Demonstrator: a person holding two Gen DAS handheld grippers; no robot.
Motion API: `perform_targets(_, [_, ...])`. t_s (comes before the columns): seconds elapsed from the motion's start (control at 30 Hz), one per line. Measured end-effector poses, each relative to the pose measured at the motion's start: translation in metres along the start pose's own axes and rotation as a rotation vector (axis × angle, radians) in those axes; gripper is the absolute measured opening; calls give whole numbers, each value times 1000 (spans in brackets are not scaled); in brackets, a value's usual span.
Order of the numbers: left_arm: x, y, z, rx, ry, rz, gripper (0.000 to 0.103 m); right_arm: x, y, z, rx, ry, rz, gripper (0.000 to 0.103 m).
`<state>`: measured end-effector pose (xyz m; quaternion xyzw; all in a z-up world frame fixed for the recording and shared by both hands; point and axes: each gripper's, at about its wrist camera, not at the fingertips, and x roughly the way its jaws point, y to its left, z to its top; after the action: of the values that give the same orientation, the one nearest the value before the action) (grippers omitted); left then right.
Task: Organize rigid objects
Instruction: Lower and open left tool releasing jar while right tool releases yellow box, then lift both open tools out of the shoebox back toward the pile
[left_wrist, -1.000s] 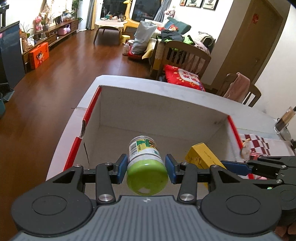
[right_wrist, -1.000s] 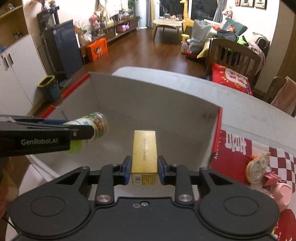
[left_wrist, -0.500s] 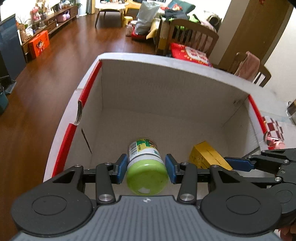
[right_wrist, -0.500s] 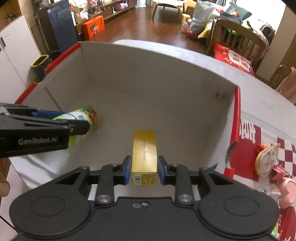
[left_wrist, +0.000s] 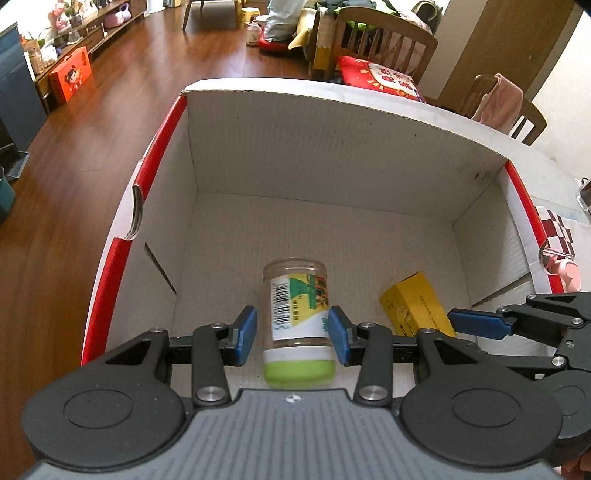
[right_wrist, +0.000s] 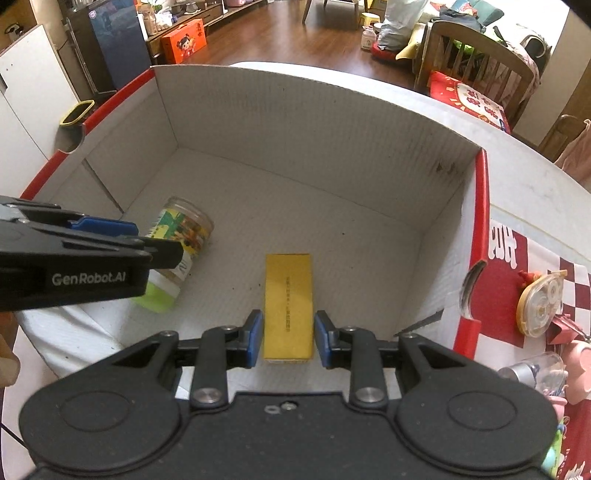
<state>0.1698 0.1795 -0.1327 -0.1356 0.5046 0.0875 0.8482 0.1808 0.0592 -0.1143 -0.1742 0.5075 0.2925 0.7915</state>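
Observation:
A clear jar with a green lid (left_wrist: 297, 306) lies lengthwise between the pads of my left gripper (left_wrist: 291, 336), low inside the white cardboard box (left_wrist: 332, 92). The jaws are closing. A gap shows beside the left pad, and the jar leans against the right one. My right gripper (right_wrist: 288, 338) is shut on a yellow carton (right_wrist: 288, 295) held just above the floor of the cardboard box (right_wrist: 295, 74). The jar (right_wrist: 184, 229) sits left of it, half hidden behind the left gripper's fingers (right_wrist: 110, 227). In the left wrist view the yellow carton (left_wrist: 413, 306) is at the lower right.
The box's walls with red-edged rims enclose both grippers. To the right of the box, a red checkered cloth (right_wrist: 576, 280) holds a yellow tape dispenser (right_wrist: 539, 306), a small bottle (right_wrist: 532, 369) and pink items (right_wrist: 580, 358). Wooden chairs (left_wrist: 373, 44) and wood floor (left_wrist: 92, 129) lie beyond.
Both grippers have sunk deeper into the box and tipped downward. The jar has swung from lid-first in the left pads to lying lengthwise, lower between them. The yellow carton stays gripped.

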Motion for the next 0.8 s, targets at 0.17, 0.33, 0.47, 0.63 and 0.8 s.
perform_targets(0.17, [-3,-5,2,13,-18,5,42,-8,-4,1,5,-25,22,35])
perform_targets(0.33, [-11,-6,-1,4,-32,2,42,-19,-5,-3,-10,-56,33,42])
perform_targets(0.47, [-19,-7,-5,0,-47,5,42,-29,-8,-6,-2,-81,44,45])
perform_targets(0.63, [-35,-11,-11,4,-74,6,46,-46,-11,-10,10,-115,51,49])
perform_targets(0.8, [-53,-18,-15,10,-108,-2,46,-66,-15,-17,26,-160,66,52])
